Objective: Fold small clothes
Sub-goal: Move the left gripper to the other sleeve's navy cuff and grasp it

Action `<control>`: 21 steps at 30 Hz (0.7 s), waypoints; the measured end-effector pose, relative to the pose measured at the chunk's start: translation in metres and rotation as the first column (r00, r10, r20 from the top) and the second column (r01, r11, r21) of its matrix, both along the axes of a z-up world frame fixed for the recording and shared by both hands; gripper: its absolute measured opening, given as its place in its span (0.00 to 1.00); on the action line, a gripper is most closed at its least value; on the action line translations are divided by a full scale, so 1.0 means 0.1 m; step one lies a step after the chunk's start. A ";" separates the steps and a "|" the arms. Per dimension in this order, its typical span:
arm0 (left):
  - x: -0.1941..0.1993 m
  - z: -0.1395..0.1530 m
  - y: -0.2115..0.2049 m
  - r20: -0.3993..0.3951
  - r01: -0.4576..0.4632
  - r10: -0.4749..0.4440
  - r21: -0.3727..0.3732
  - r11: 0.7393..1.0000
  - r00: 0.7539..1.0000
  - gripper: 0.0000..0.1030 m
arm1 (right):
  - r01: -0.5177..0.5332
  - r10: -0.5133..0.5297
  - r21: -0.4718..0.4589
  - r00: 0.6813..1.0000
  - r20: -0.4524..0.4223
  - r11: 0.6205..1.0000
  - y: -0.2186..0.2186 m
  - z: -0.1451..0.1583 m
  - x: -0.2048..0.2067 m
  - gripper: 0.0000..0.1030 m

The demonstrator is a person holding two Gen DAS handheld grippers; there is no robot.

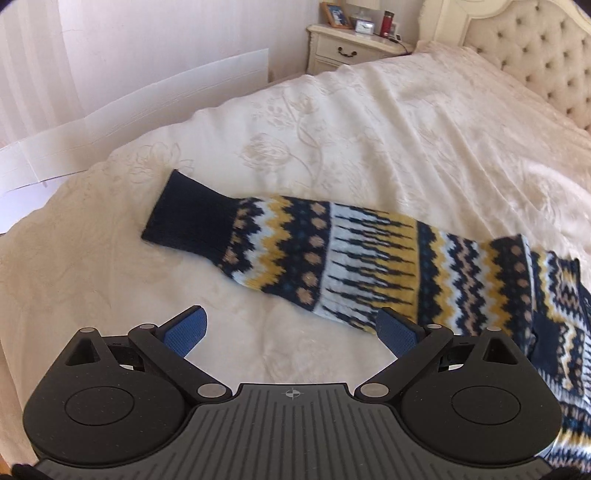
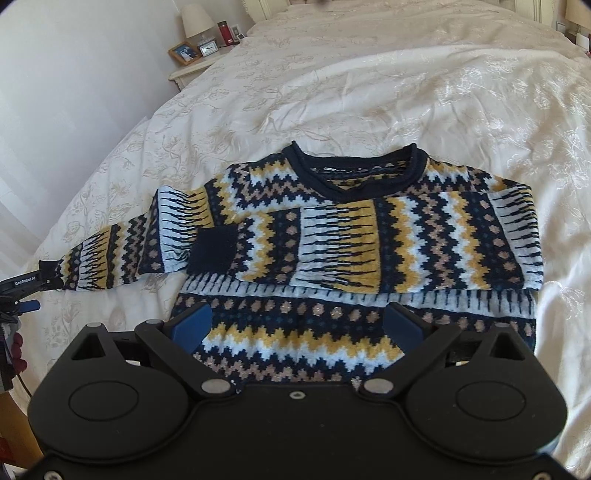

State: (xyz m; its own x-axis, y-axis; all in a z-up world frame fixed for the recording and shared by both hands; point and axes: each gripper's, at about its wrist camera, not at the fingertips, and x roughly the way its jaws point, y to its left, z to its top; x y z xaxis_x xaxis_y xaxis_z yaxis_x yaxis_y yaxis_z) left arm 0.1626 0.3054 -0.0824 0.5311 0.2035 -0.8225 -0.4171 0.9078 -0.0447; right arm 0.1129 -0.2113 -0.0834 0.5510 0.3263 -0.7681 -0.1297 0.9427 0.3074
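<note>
- The sweater [image 2: 354, 236] is lying flat on the bed [image 2: 369, 92], a knit in navy, mustard, pale blue and tan zigzag bands with rows of tan dots and a navy rolled collar [image 2: 354, 173] pointing toward the headboard [image 1: 535, 44].
- In the right wrist view, the sleeve [image 2: 110, 254] on the picture's left is stretching out sideways over the bedspread, while the other sleeve is lying folded across the chest, its navy cuff [image 2: 212, 251] resting on the front of the sweater.
- In the left wrist view, the outstretched sleeve is running from its navy cuff at left toward the sweater's body at the right edge.
- The left gripper [image 1: 291, 332] is hovering over the bed just beside this sleeve, its blue-padded fingers [image 1: 184, 334] spreading wide apart and gripping nothing; the right-hand finger is showing against the sleeve's lower edge, though contact cannot be told.
- The right gripper [image 2: 295, 325] is hanging over the sweater's lower half, its fingers [image 2: 192, 325] standing wide apart and empty, with the hem bands showing between them.
- The left gripper is also showing at the far left edge of the right wrist view, close to the outstretched sleeve's end.
- A nightstand [image 1: 351, 48] beside the bed is carrying a picture frame [image 1: 336, 14], a small clock [image 1: 364, 26] and a red bottle [image 1: 386, 23].
</note>
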 end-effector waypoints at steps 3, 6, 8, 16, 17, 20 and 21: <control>0.05 -0.03 0.17 0.011 -0.026 0.026 0.001 1.000 1.000 0.96 | -0.008 0.008 0.006 1.000 0.002 1.000 0.12 0.02 0.03 0.99; 0.10 -0.12 0.30 0.005 -0.041 0.041 0.004 0.999 0.999 0.96 | -0.018 0.018 0.009 1.000 0.001 1.000 0.22 0.04 0.05 0.99; 0.15 -0.17 0.38 0.003 -0.046 0.046 -0.004 0.999 0.999 0.96 | -0.029 0.029 0.006 1.000 -0.002 1.000 0.29 0.05 0.06 0.99; 0.28 -0.29 0.58 0.019 -0.048 0.048 -0.015 0.999 0.999 0.96 | -0.059 0.059 -0.006 0.998 -0.015 0.998 0.46 0.04 0.10 0.99; 0.29 -0.30 0.59 0.022 -0.048 0.048 -0.017 0.999 0.999 0.96 | -0.059 0.059 -0.007 0.998 -0.018 0.998 0.48 0.04 0.10 0.99; 0.33 -0.31 0.64 0.034 -0.048 0.048 -0.023 0.999 0.998 0.95 | -0.060 0.060 -0.009 0.998 -0.022 0.998 0.52 0.03 0.11 0.99; 0.35 -0.31 0.65 0.036 -0.050 0.051 -0.023 0.998 0.998 0.87 | -0.059 0.058 -0.009 0.998 -0.025 0.998 0.53 0.03 0.11 0.99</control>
State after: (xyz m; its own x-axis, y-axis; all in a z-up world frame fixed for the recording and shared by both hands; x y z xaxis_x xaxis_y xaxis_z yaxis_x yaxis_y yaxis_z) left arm 0.1972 0.3704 -0.1138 0.5499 0.2134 -0.8075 -0.4604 0.8841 -0.0799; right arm 0.1243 -0.1581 -0.0803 0.5123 0.3495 -0.7844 -0.1773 0.9368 0.3016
